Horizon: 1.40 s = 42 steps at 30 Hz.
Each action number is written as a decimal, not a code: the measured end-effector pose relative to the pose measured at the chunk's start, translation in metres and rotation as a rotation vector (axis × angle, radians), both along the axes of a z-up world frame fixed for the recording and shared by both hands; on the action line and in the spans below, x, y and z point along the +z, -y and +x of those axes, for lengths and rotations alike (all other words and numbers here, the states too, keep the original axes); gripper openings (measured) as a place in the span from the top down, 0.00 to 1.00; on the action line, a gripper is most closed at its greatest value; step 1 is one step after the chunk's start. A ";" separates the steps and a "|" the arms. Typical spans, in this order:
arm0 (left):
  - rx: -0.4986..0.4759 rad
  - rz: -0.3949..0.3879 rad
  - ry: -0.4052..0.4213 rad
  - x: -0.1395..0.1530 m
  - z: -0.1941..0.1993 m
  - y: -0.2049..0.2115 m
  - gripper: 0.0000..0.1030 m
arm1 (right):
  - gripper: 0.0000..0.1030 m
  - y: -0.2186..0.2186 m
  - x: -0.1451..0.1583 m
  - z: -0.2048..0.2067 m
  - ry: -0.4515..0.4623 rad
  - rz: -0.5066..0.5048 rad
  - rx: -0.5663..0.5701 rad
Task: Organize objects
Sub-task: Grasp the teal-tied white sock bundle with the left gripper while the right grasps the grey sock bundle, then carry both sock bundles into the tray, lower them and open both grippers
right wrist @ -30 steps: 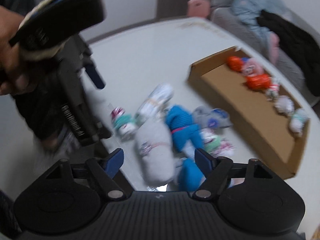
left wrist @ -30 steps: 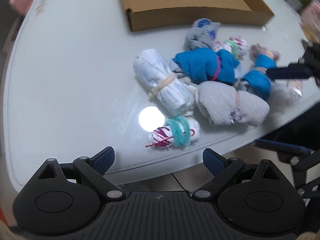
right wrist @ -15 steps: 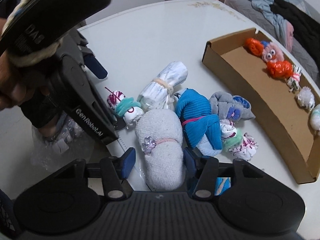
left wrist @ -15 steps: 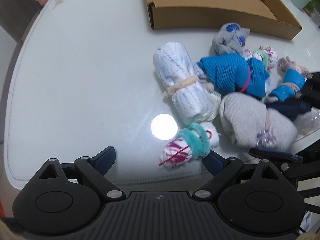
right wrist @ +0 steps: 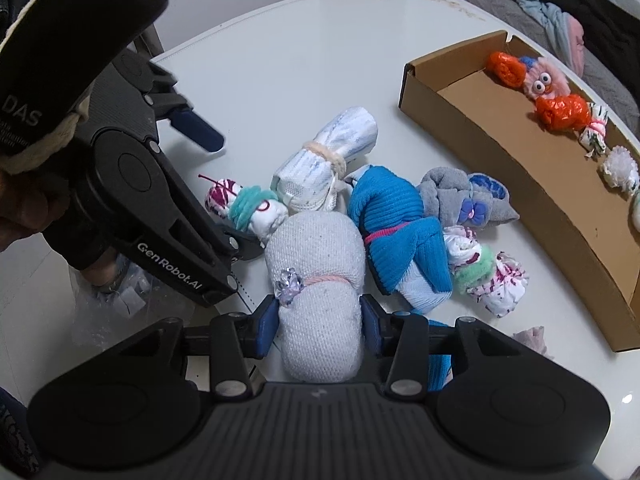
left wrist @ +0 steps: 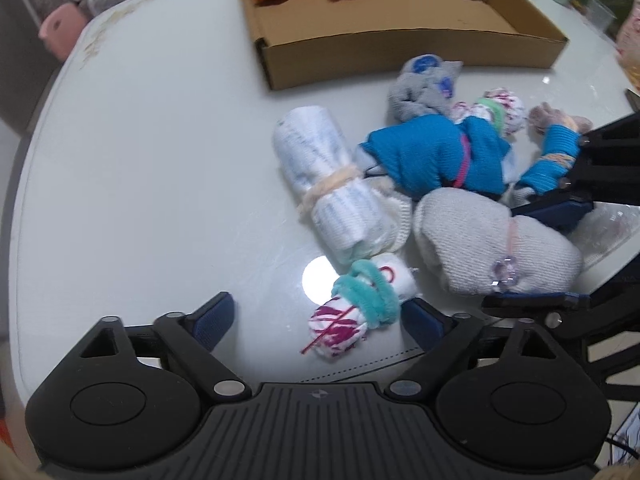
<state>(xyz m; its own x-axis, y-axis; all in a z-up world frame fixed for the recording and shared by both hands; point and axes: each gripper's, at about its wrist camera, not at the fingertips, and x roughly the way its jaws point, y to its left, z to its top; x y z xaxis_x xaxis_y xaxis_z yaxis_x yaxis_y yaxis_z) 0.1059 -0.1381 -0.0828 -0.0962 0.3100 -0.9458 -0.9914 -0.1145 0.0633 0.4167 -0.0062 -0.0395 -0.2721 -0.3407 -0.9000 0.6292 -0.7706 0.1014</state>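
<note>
Seven bundles remained loose on the surface [right wrist: 304, 64], near to far: one grey knitted roll [right wrist: 318, 280] clamped in the right tongs [right wrist: 319, 330], whose jaws had just been closing on it; one pink-and-white bundle [left wrist: 354, 310] between the left tongs [left wrist: 320, 318], jaws wide, just narrowing, not gripping; two blue rolls, one white roll, one grey, one speckled. Cardboard box [right wrist: 516, 184] held at least six (far end cut off). Task judged about half done.

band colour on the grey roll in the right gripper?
Pink, with a clear lilac bead, around the grey roll. Best in the right wrist view.
</note>
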 end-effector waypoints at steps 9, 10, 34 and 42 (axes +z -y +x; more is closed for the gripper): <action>-0.001 0.022 0.075 0.008 0.016 -0.014 0.66 | 0.67 -0.005 0.000 -0.009 0.036 -0.040 -0.014; 0.004 0.019 0.075 0.009 0.014 -0.014 0.66 | 0.68 -0.006 0.000 -0.009 0.039 -0.046 -0.014; -0.038 0.088 0.028 0.065 0.011 -0.019 0.68 | 0.68 -0.026 0.019 -0.017 0.063 -0.169 -0.038; -0.057 0.238 0.012 0.098 0.012 -0.053 0.67 | 0.68 -0.058 0.051 -0.021 -0.024 -0.290 -0.129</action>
